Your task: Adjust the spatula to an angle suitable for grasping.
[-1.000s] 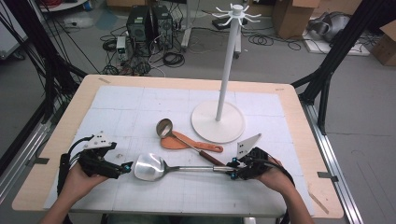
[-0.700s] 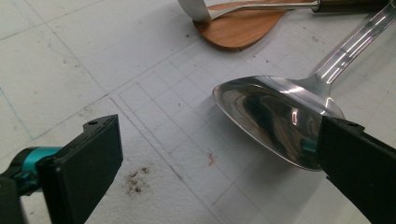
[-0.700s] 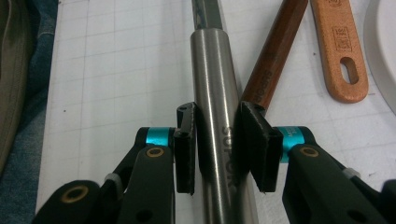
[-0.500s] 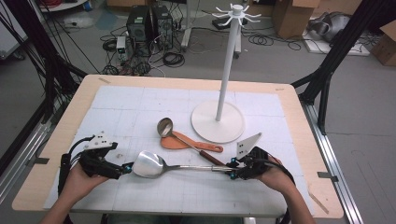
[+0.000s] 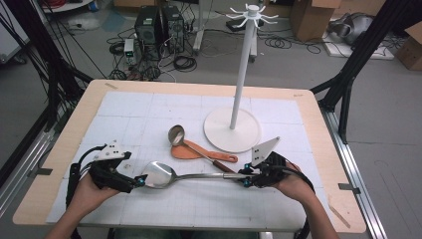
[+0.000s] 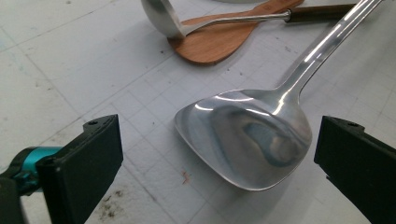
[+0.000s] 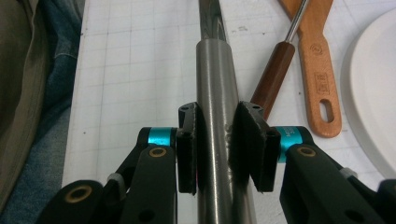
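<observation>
Steel spatula [image 5: 164, 175] blade between wide-open left gripper [image 5: 138, 181] jaws (untouched), handle clenched by right gripper [image 5: 246, 181] jaws

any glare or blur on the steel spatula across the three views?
Left gripper view: bright streaks on the shiny steel spatula blade, edges sharp. Right gripper view: its grey handle between the right gripper pads, with a soft sheen. High view: small highlight, slightly soft overall.

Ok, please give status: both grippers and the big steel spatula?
Right gripper clamped on steel spatula handle. Left gripper open around its blade. Ladle and wooden spatula lie close behind.
</observation>
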`<state>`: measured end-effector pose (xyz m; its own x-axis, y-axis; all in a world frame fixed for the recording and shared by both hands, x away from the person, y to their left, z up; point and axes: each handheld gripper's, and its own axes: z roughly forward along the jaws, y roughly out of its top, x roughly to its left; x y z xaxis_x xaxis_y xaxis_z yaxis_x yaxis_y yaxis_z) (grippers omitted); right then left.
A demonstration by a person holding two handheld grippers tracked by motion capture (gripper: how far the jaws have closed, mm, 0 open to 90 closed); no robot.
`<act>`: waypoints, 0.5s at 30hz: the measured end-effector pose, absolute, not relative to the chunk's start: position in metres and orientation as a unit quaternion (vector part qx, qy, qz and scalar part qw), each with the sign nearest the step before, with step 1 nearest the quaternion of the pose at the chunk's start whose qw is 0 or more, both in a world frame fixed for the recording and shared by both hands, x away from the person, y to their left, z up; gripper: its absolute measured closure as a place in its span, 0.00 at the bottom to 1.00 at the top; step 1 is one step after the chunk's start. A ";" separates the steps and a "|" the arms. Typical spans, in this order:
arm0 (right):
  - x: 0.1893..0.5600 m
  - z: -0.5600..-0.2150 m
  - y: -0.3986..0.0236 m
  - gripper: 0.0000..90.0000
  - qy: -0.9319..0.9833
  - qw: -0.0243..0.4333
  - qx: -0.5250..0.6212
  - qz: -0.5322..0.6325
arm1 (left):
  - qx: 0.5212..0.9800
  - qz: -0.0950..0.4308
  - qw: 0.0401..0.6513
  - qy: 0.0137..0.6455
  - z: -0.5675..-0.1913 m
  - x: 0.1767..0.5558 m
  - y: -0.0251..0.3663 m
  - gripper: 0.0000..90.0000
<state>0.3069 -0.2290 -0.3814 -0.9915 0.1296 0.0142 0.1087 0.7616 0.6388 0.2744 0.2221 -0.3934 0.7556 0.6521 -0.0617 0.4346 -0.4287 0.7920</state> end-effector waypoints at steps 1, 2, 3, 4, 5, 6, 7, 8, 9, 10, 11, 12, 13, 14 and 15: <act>0.307 -0.380 -0.229 0.76 0.938 0.015 0.063 0.339 | 0.836 0.126 0.425 0.324 -0.393 0.274 0.221 0.02; 0.307 -0.379 -0.228 0.76 0.938 0.016 0.062 0.340 | 0.836 0.124 0.426 0.323 -0.393 0.274 0.220 0.02; 0.308 -0.377 -0.228 0.76 0.938 0.017 0.061 0.341 | 0.837 0.122 0.427 0.321 -0.392 0.275 0.219 0.02; 0.308 -0.375 -0.227 0.76 0.938 0.017 0.060 0.342 | 0.837 0.122 0.427 0.321 -0.392 0.275 0.219 0.02; 0.308 -0.374 -0.226 0.76 0.938 0.019 0.058 0.343 | 0.838 0.119 0.427 0.318 -0.391 0.275 0.217 0.02; 0.308 -0.372 -0.225 0.76 0.938 0.019 0.057 0.342 | 0.839 0.118 0.428 0.317 -0.391 0.275 0.216 0.02; 0.308 -0.370 -0.224 0.76 0.937 0.021 0.054 0.343 | 0.839 0.118 0.428 0.316 -0.391 0.276 0.215 0.02; 0.309 -0.369 -0.223 0.76 0.937 0.023 0.053 0.344 | 0.839 0.115 0.429 0.315 -0.391 0.276 0.214 0.02; 0.309 -0.367 -0.222 0.76 0.937 0.024 0.052 0.345 | 0.840 0.114 0.429 0.313 -0.390 0.276 0.213 0.02; 0.309 -0.366 -0.221 0.76 0.936 0.025 0.050 0.348 | 0.840 0.113 0.430 0.313 -0.390 0.276 0.212 0.02; 0.310 -0.365 -0.221 0.76 0.936 0.025 0.049 0.349 | 0.840 0.110 0.431 0.311 -0.389 0.277 0.211 0.03; 0.310 -0.363 -0.220 0.76 0.936 0.026 0.048 0.349 | 0.841 0.110 0.431 0.309 -0.389 0.277 0.211 0.03; 0.311 -0.362 -0.218 0.76 0.935 0.026 0.046 0.349 | 0.841 0.109 0.431 0.309 -0.388 0.278 0.210 0.03; 0.311 -0.361 -0.217 0.76 0.936 0.025 0.045 0.349 | 0.841 0.109 0.431 0.309 -0.388 0.278 0.210 0.03; 0.312 -0.360 -0.216 0.76 0.935 0.026 0.044 0.350 | 0.842 0.106 0.432 0.306 -0.388 0.278 0.208 0.03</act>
<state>0.3123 -0.2162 -0.3604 -0.9947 0.1008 -0.0187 0.0638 0.7508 0.6575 0.2779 0.2078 -0.3880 0.7907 0.6061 -0.0863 0.4233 -0.4394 0.7923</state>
